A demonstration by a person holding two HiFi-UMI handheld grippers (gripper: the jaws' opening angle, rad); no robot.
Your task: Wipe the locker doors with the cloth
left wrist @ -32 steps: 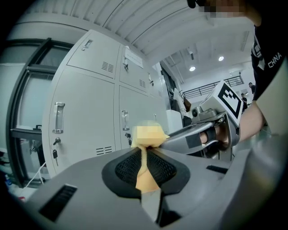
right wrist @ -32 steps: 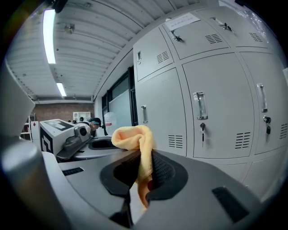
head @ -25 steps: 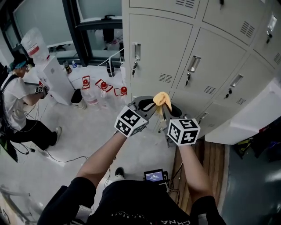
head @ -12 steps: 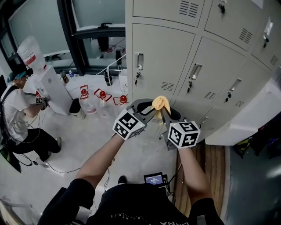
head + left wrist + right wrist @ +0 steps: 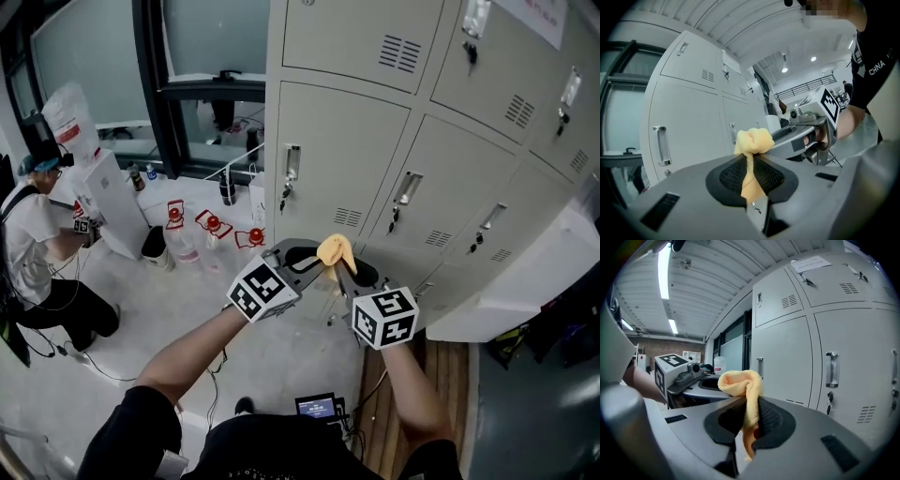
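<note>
Seen from above, a person in a dark top stretches both forearms forward, each hand carrying a two-jaw gripper topped with a black-and-white marker cube. The left gripper [image 5: 312,257] and the right gripper [image 5: 341,270] angle in toward each other until their tips nearly meet. Between them is a small yellow cloth [image 5: 336,249], bunched into a soft knot above the jaws. The left gripper's jaws have just been closing and now pinch a thin strip of the cloth between their black ribbed pads. The right gripper's jaws are clamped on a fold of the same cloth, with a short tail hanging below them. The cloth is held up in the air in front of the lockers [image 5: 342,150], apart from the doors. Below the hands, a small lit screen [image 5: 317,406] sits on the floor beside a strip of wooden boards [image 5: 450,375]. The lockers are pale grey, with closed doors, metal handles and small vents. Farther off to the left, water bottles [image 5: 178,239] with red caps stand on the pale floor. A second person [image 5: 37,234] in a white shirt crouches beside a white box [image 5: 103,197] near a dark-framed window [image 5: 202,42].
</note>
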